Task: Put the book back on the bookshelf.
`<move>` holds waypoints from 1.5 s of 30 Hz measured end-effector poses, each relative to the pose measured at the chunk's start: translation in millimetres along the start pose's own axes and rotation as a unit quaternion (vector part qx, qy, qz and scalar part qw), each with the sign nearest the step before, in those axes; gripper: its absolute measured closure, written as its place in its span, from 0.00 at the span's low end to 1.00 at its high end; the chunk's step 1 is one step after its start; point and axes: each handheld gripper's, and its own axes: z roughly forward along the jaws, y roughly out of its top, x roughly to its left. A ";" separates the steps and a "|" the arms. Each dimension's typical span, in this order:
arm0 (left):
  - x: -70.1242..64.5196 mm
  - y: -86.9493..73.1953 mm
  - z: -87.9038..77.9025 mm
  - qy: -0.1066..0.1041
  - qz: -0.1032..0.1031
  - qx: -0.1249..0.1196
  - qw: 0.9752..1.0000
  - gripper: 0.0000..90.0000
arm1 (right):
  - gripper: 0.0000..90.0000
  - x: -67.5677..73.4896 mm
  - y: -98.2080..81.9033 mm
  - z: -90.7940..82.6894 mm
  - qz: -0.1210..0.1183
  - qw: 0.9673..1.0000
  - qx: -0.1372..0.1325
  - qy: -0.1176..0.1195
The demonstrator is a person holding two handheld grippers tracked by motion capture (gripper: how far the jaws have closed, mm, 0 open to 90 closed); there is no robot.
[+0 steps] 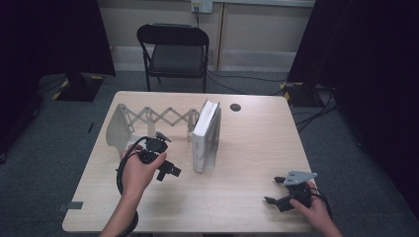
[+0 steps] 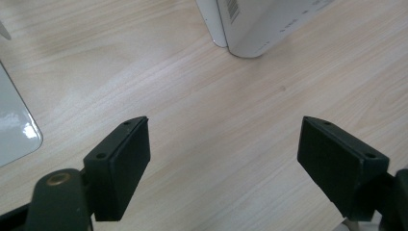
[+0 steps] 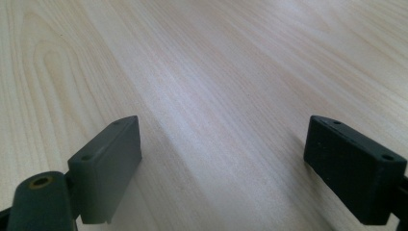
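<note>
on the left, the expandable grey metal bookend rack stands stretched along the pale wooden tabletop. our left gripper hovers just beside the upright white books, fingers wide, nothing between them. we should come in level and square to the spines, and keep them from tipping. off right, our right gripper rests low, fingers wide and empty.
</note>
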 end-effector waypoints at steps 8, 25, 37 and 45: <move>5.3 -6.5 3.1 0.000 -0.008 0.001 1.000 0.21 | 0.14 -0.1 0.0 0.0 -0.001 1.000 0.000 0.000; 15.4 -19.4 9.9 0.000 -0.016 0.003 1.000 0.21 | 0.14 -0.1 0.0 0.0 -0.001 1.000 0.000 0.000; 25.6 -31.6 15.0 0.005 -0.026 0.004 1.000 0.21 | 0.14 0.0 0.0 0.1 0.000 1.000 0.000 0.000; 32.8 -38.8 17.3 0.005 -0.032 0.002 0.999 0.21 | 0.14 -0.1 0.0 0.1 -0.001 1.000 0.000 0.000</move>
